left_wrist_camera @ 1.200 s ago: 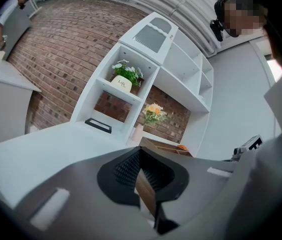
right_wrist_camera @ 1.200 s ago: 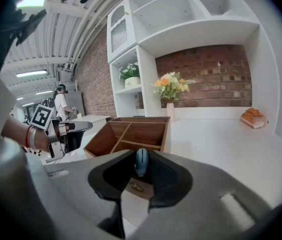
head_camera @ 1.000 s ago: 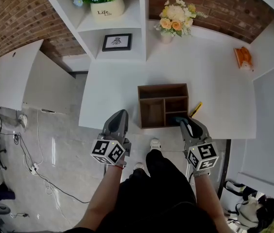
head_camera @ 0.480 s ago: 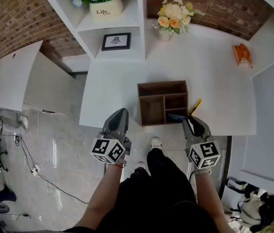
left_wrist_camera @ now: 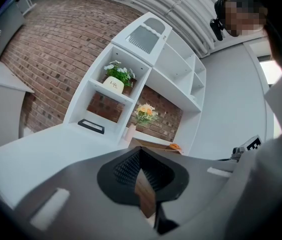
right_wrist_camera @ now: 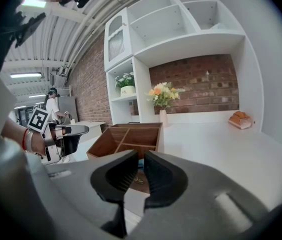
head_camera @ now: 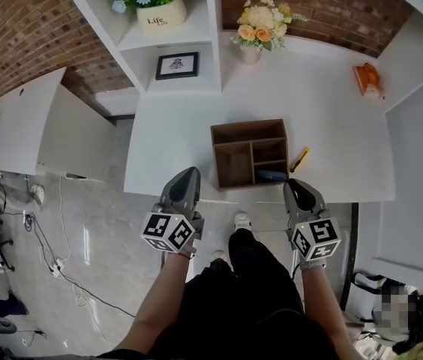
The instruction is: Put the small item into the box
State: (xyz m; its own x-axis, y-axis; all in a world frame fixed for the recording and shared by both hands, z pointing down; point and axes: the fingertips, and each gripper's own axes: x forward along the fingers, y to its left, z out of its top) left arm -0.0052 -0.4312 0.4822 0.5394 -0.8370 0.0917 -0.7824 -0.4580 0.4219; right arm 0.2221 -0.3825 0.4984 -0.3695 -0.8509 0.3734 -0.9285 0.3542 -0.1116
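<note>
Brown wooden divided box holds a small blue item. Left gripper closed, right gripper barely parted, both empty. A careless reach could sweep the slim yellow item away.

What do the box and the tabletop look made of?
Box: probably wood or wood veneer, matte, judging by its warm brown, thin flat panels and dividers.
Tabletop: smooth plain white with no visible grain, possibly laminate or painted board; the pictures leave that open.
</note>
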